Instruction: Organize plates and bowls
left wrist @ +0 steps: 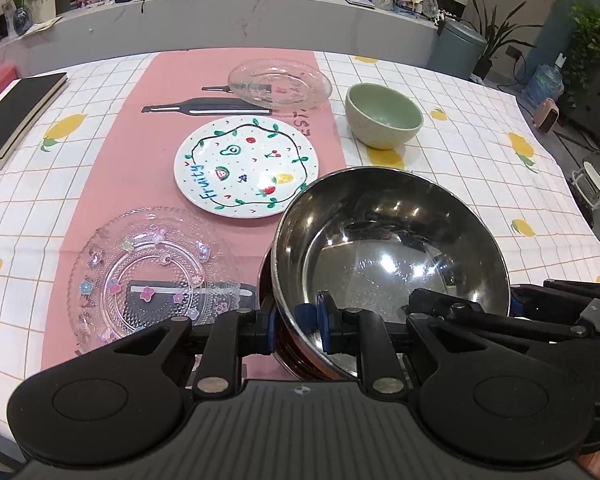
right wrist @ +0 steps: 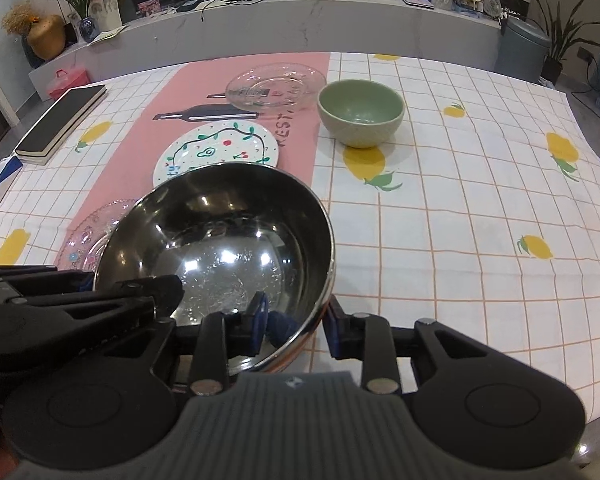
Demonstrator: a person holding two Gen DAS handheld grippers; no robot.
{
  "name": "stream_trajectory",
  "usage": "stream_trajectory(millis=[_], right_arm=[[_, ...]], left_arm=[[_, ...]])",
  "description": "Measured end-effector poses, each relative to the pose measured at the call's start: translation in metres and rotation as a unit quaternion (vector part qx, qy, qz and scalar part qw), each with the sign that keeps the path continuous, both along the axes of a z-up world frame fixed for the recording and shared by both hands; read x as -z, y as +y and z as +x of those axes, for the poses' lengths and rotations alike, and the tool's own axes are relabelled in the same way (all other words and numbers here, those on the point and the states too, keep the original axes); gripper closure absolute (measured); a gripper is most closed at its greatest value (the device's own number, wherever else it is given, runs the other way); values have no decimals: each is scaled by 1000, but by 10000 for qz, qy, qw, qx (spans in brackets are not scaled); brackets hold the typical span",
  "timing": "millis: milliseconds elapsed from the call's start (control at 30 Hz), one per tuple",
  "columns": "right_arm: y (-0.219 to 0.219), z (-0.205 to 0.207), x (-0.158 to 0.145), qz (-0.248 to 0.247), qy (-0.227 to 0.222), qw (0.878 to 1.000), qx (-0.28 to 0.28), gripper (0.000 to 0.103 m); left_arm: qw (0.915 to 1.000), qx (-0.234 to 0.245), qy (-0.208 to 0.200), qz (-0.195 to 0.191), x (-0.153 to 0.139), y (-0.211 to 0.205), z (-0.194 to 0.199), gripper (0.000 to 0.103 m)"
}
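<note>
A shiny steel bowl (left wrist: 380,248) sits close in front of both grippers, just right of a clear glass plate with small flowers (left wrist: 152,272). My left gripper (left wrist: 297,326) is shut on the bowl's near left rim, one pad inside and one outside. In the right wrist view, my right gripper (right wrist: 296,326) straddles the near right rim of the steel bowl (right wrist: 220,240), and its pads stand slightly off the wall. A white fruit-painted plate (left wrist: 246,168) lies behind. Farther back are a plain glass plate (left wrist: 280,82) and a green ceramic bowl (left wrist: 384,120).
A pink runner (left wrist: 112,152) crosses the white lemon-print tablecloth (right wrist: 460,208). A thick black book (left wrist: 20,116) lies at the far left edge. Beyond the table stand a grey counter, potted plants and a bin.
</note>
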State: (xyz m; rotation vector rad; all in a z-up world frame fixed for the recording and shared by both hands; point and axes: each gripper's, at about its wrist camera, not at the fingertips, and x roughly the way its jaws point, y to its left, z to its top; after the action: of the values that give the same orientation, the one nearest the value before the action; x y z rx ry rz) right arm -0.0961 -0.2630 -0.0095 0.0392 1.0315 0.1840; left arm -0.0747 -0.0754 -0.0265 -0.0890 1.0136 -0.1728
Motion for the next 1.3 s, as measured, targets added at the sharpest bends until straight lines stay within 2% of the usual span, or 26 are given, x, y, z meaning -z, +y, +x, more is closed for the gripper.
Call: stream_trajectory(millis=[100,233,267,367,900,1300], right_arm=[[-1,2,2,5,28,10000,30,73],[-7,3,1,150,46,9998,126,65],[-7,4,0,169,41,9997,145,65],[-8,3,-1,192,18,9997,156,64],[-8,4,0,217,22,9996,196,64],[-13,4,-7,319,-1,9993,182,64]], left_arm=[[10000,-52,-37,-35,-3,2,0,80],[9998,-91,-88,-137,-9,8,-2,77],[9998,-101,-106,-126,-10,9,-3,73],[9998,-140,-116,-22,-12,13,-4,72],[9998,-138,79,-146,-4,22,-4,69],[9998,-73,-25,-200,-20,26,-4,69]])
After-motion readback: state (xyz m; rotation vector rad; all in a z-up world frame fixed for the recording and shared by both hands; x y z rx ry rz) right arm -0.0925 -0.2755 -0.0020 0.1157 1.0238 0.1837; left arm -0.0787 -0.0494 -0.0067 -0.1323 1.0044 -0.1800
